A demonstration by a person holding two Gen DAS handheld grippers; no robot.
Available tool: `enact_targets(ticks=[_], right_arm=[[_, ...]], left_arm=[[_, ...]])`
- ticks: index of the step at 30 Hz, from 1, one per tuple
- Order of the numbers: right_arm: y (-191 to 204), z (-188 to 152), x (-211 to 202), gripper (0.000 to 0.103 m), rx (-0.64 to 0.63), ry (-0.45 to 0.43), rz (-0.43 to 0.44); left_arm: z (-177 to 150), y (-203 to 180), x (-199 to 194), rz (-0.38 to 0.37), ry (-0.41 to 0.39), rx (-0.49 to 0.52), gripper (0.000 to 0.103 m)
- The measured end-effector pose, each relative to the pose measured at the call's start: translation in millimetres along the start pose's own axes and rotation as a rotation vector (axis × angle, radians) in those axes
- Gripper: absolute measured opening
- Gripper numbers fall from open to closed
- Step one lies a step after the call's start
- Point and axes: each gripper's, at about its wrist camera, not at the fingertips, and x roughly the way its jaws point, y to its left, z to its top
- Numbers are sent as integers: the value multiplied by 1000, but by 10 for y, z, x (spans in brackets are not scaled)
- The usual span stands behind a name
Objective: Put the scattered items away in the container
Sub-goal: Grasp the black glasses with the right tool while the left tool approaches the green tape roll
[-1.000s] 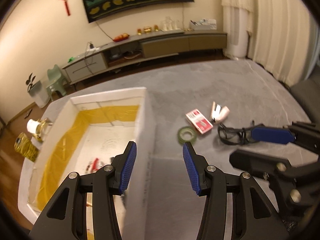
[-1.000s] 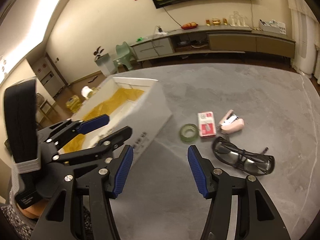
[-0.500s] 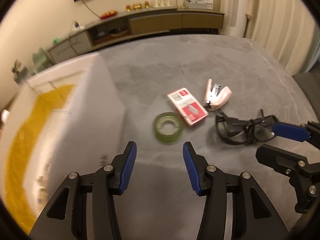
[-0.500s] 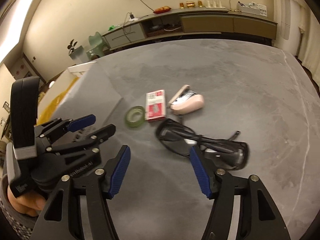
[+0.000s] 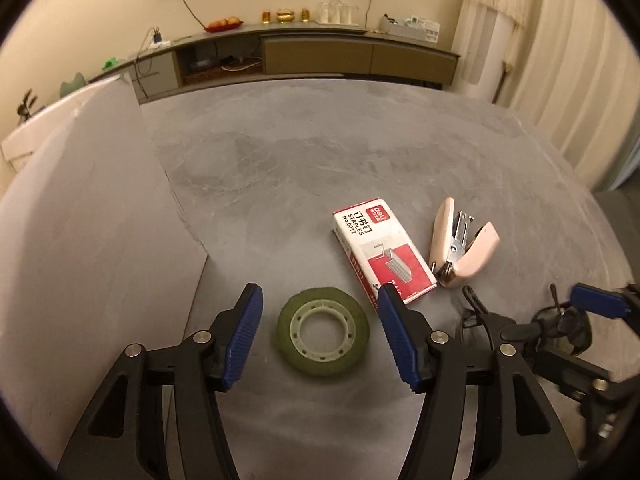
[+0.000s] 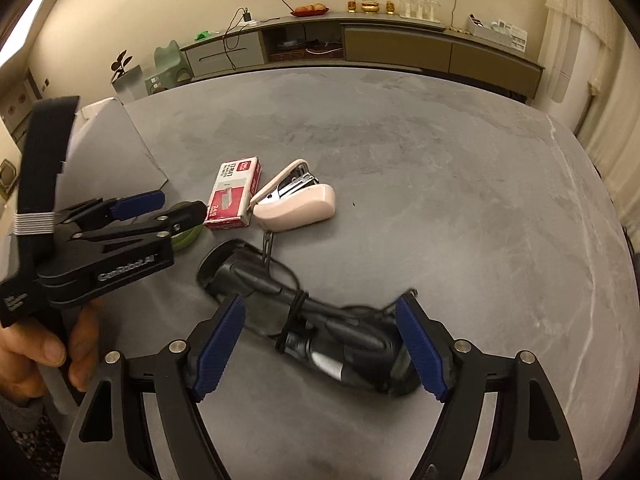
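Observation:
A green tape roll [image 5: 323, 336] lies flat on the grey table, between the open fingers of my left gripper [image 5: 320, 338]. A red and white staples box [image 5: 382, 255] and a pink stapler [image 5: 464, 248] lie just behind it to the right. Black safety glasses [image 6: 316, 324] lie between the open fingers of my right gripper [image 6: 320, 348]. The white container's outer wall [image 5: 88, 240] stands at the left; its inside is hidden. The right wrist view also shows the staples box [image 6: 234, 192], the stapler [image 6: 298, 200] and the left gripper [image 6: 168, 208] over the tape.
A person's hand [image 6: 40, 352] holds the left gripper's handle. Bare grey table [image 5: 320, 152] stretches behind the items to the far edge. A low cabinet [image 5: 320, 52] stands along the far wall, curtains [image 5: 560, 60] at the right.
Both grippers have dropped and moved in: the left now straddles the tape roll, the right now straddles the glasses. The container has slid to the left edge of the view.

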Motion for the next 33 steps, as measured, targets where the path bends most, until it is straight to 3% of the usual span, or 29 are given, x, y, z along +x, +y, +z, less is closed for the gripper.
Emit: enact_targets(ticks=[1,3,7,12,15,17,23,25,28,33], right_arm=[[4,17,44,76,-5,1,3],[11,40,82,56,3,19,30],[93,-5,-25,49,-22,92,69],[152,-214,-222,47,-47,201,169],[187,-249,-355,56,-73,164,170],[213,-239,-412,82,-91,124,167],[357,-282,-209,81,-150,159,134],[401,-314,-140,71,-168,170,127],[409,-287,-190,30,-155,184,148],[295,-241,-278,20,-113,170,107]], left_arm=[[-1,22,2,-9,6,-2,62],[-8,63,-4,-11,25,-1,57],[-46,78,-68,-30,65,-13,46],[-129,-35,-236,-21,88,42,45],[-178,-103,-336,-16,101,75,46],[-209,-138,-378,-17,111,90,54],[-225,-77,-214,-83,135,36,58],[-225,-75,-206,-102,149,34,58],[-231,-96,-218,-108,146,49,58],[-221,-147,-316,-130,114,53,58]])
